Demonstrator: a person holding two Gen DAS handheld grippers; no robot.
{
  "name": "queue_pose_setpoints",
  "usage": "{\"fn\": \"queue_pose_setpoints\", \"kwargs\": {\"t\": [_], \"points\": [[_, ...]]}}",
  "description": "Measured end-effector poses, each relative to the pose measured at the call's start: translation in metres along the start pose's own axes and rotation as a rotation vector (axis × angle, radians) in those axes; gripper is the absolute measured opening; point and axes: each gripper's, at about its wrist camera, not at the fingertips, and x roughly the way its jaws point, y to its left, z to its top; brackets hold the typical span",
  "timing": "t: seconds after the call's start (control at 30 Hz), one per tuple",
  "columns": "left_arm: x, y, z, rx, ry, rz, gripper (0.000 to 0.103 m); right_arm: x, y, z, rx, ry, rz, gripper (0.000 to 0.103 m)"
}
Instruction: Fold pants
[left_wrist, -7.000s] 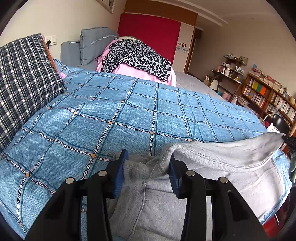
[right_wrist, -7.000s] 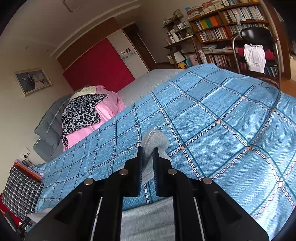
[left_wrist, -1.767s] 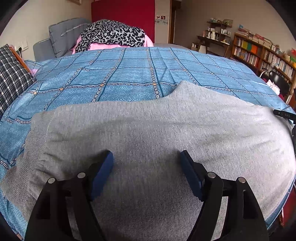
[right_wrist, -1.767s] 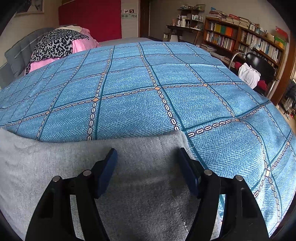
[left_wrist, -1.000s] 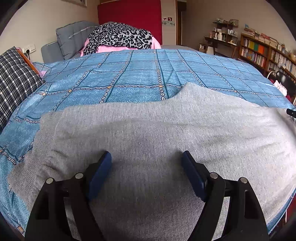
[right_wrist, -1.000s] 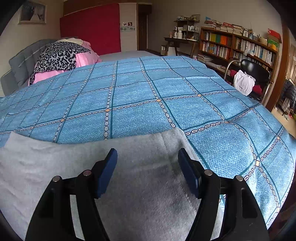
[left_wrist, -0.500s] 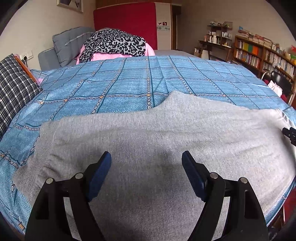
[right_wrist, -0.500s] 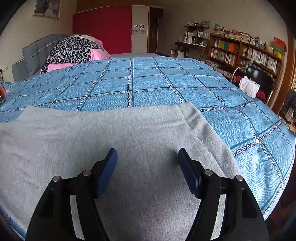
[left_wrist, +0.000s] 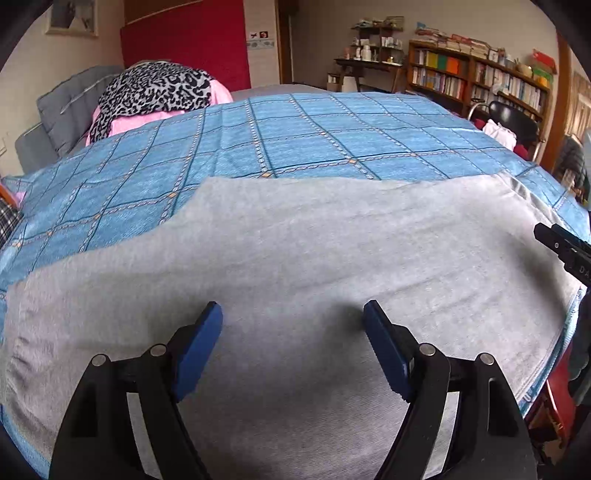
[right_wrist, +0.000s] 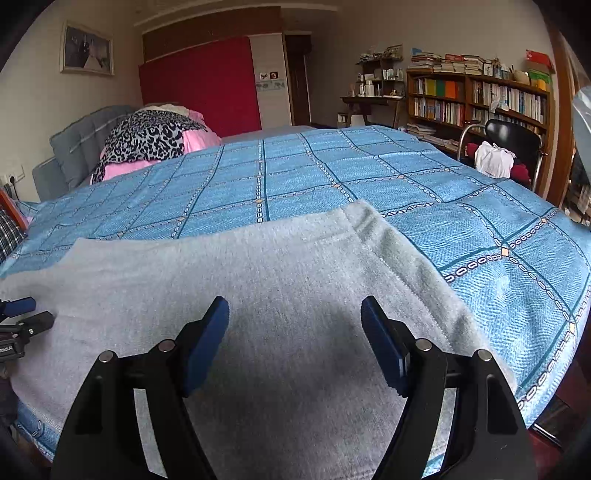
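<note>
The gray pants (left_wrist: 295, 266) lie flat on the blue bed (left_wrist: 314, 140). The left gripper (left_wrist: 293, 332) and right gripper (right_wrist: 295, 328) have open jaws, holding nothing. A crooked grab could bunch the cloth.

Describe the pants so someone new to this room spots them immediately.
Find the big bed with the blue checked bedspread. At its near edge, under both open grippers, lie the pants, spread flat. They are plain light grey knit, unlike the patterned cover and the leopard-print heap at the far end.
</note>
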Motion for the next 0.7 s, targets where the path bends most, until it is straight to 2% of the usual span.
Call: {"fn": "queue_pose_setpoints", "kwargs": {"t": [0.23,0.37,0.57,0.7], "points": [[0.006,-0.053,0.028,0.100,-0.017,-0.077,0.078,-0.041,-0.056,-0.012,0.135,-0.072,-0.075,0.075],[0.012,-0.082,0.038,0.148,-0.004,-0.121,0.078,-0.045,-0.091,-0.024,0.191,-0.053,-0.114,0.075],[0.020,-0.125,0.050,0.233,0.000,-0.146,0.078,-0.034,-0.116,-0.041,0.279,-0.017,-0.060,0.075],[0.024,-0.151,0.055,0.281,-0.001,-0.165,0.078,-0.025,-0.111,-0.047,0.262,0.002,-0.008,0.064]]}}
